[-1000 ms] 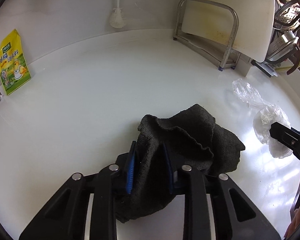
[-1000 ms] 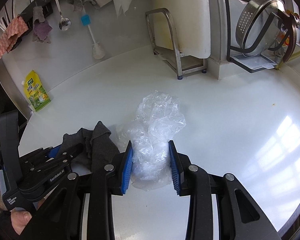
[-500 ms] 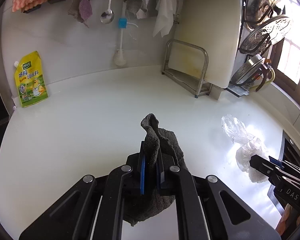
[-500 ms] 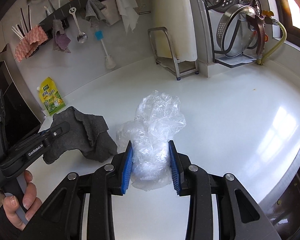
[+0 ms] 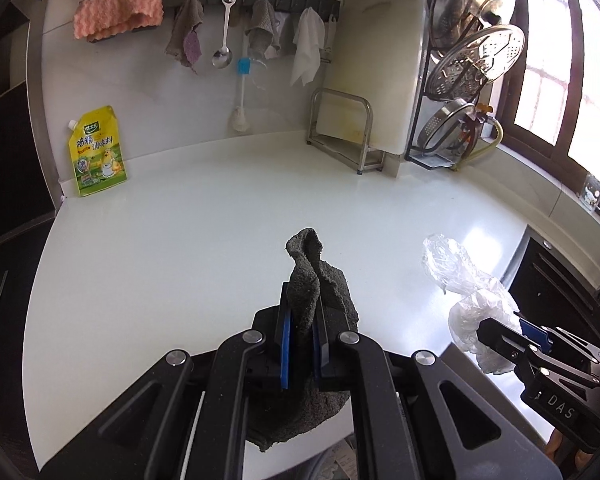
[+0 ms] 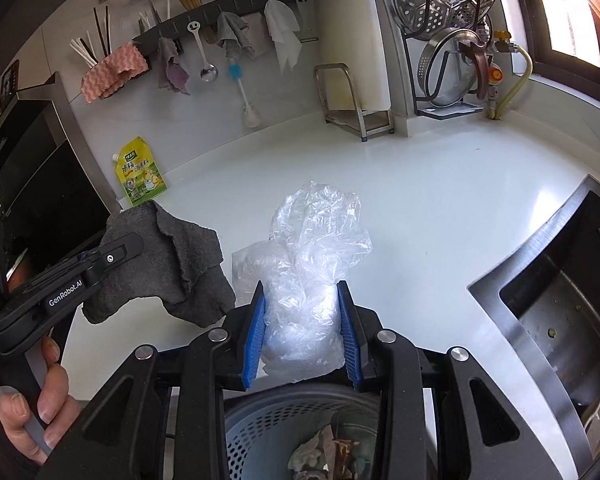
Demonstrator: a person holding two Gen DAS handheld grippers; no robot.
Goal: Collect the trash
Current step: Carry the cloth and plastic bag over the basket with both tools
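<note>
The right gripper point(image 6: 302, 336) clamps the crumpled plastic bag point(image 6: 316, 248) above the perforated bin point(image 6: 300, 432); the left gripper point(image 5: 302, 344) pinches the dark rag point(image 5: 314, 280) clear of the counter point(image 5: 180, 240). The bin's rim is mostly hidden, so the light, springy bag might catch a pad point(image 6: 255, 332) on release and drift outside.

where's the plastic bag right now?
The plastic bag is pinched in the right gripper, lifted off the counter above the trash basket, with the grey rag to its left.
</note>
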